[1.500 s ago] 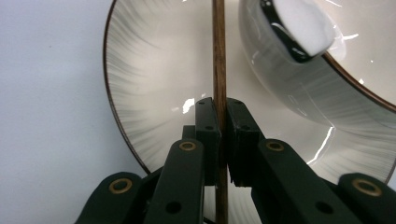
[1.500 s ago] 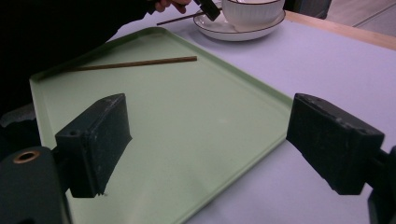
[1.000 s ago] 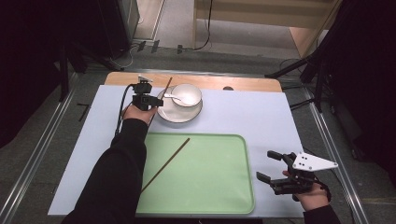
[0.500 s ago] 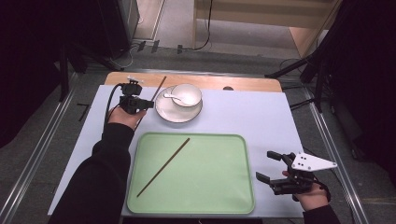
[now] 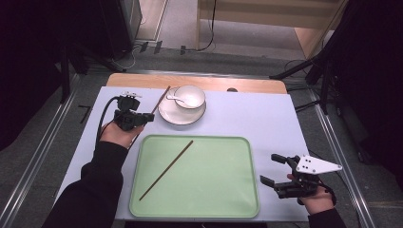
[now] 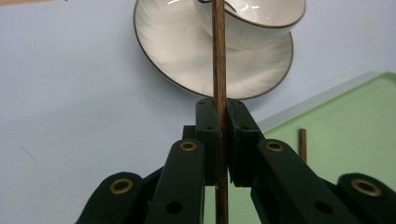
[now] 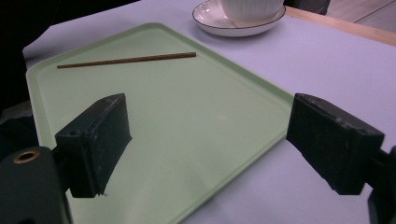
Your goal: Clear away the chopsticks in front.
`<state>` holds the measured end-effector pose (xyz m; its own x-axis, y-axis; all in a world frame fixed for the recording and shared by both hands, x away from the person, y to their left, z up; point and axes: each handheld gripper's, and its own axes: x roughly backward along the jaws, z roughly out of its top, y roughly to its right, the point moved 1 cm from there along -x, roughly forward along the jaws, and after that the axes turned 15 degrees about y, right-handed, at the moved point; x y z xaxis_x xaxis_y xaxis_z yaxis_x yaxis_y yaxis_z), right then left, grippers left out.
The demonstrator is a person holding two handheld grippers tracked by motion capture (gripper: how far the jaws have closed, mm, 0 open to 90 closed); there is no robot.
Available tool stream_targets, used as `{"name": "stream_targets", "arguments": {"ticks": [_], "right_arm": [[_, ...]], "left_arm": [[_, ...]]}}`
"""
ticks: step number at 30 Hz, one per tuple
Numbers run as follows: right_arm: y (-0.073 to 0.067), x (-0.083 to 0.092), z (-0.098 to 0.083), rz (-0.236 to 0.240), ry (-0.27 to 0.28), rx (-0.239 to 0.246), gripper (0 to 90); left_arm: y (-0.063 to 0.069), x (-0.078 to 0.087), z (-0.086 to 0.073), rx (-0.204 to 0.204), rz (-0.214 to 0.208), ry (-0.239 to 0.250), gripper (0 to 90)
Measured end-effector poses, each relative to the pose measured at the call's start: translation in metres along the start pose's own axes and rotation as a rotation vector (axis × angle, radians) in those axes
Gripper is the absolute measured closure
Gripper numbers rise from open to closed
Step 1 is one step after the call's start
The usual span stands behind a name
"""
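Wooden chopstick (image 6: 219, 56) pinched btwn L gripper (image 6: 223, 140) jaws

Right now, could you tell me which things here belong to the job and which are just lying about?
Likely in the job:
- held chopstick in left gripper
- second chopstick
- green tray

Apparently lying about:
- bowl with spoon
- saucer
- open right gripper, idle

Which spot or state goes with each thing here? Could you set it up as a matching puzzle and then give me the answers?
Things:
1. loose chopstick
2. held chopstick
3. bowl
4. right gripper

Places or states:
A. on the saucer
B. open, holding nothing
C. lying on the green tray
D. clamped in the left gripper

Pairs: 1-C, 2-D, 3-A, 4-B
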<state>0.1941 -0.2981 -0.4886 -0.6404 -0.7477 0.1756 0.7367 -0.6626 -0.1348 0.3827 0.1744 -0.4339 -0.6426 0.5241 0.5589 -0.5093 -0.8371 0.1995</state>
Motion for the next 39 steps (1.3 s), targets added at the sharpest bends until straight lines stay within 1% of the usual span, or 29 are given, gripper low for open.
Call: {"name": "stream_targets", "arguments": {"ticks": [3,5,6,8,10,11,12,15,18,20,22,25,29,30,33,35,36,39], "right_arm": [[0.0,0.0,0.0,-0.001,0.001,0.001,14.1],[0.0,0.0,0.0,-0.001,0.003,0.002,14.1],[0.0,0.0,0.0,0.0,0.004,0.002,14.1],[0.0,0.0,0.001,0.003,0.004,0.007,14.1],[-0.001,0.0,0.001,0.003,0.006,0.005,14.1],[-0.001,0.0,0.001,0.004,0.006,0.005,14.1],[-0.001,0.0,0.001,0.004,0.007,0.006,14.1],[-0.001,0.0,0.001,0.005,0.008,0.004,14.1],[-0.001,-0.001,0.002,0.009,0.008,0.004,14.1],[-0.001,-0.001,0.002,0.009,0.007,0.006,14.1],[-0.001,-0.001,0.002,0.009,0.011,0.007,14.1],[-0.001,-0.001,0.002,0.01,0.009,0.006,14.1],[-0.001,-0.002,0.002,0.015,0.011,0.008,14.1],[-0.001,-0.002,0.002,0.014,0.01,0.008,14.1],[-0.001,-0.002,0.003,0.015,0.013,0.009,14.1],[-0.001,-0.002,0.003,0.017,0.014,0.011,14.2],[-0.001,-0.003,0.003,0.017,0.014,0.011,14.1],[-0.001,-0.003,0.003,0.017,0.012,0.011,14.1]], "left_arm": [[0.004,0.003,-0.009,0.004,-0.015,0.003,85.8],[0.007,0.006,-0.013,-0.012,-0.007,0.01,85.8],[0.009,0.007,-0.015,-0.014,-0.01,0.011,85.9],[0.011,0.01,-0.021,-0.01,-0.024,0.005,85.9],[0.016,0.012,-0.029,-0.02,-0.03,-0.01,85.9],[0.017,0.014,-0.032,-0.017,-0.04,-0.014,85.9],[0.019,0.015,-0.035,-0.013,-0.043,-0.013,85.9],[0.023,0.019,-0.043,-0.021,-0.049,-0.015,85.9],[0.026,0.022,-0.051,-0.003,-0.065,-0.012,85.9],[0.029,0.025,-0.059,0.003,-0.067,-0.016,85.9],[0.031,0.028,-0.066,0.021,-0.08,-0.019,85.9],[0.034,0.031,-0.074,0.019,-0.076,-0.024,85.9],[0.038,0.029,-0.084,0.009,-0.079,-0.048,85.9],[0.039,0.027,-0.087,0.0,-0.074,-0.064,85.9],[0.041,0.021,-0.097,0.02,-0.08,-0.098,85.8],[0.043,0.017,-0.102,0.014,-0.077,-0.122,85.9],[0.043,0.016,-0.104,0.01,-0.073,-0.128,85.9],[0.043,0.014,-0.105,0.018,-0.073,-0.125,85.9]]}}
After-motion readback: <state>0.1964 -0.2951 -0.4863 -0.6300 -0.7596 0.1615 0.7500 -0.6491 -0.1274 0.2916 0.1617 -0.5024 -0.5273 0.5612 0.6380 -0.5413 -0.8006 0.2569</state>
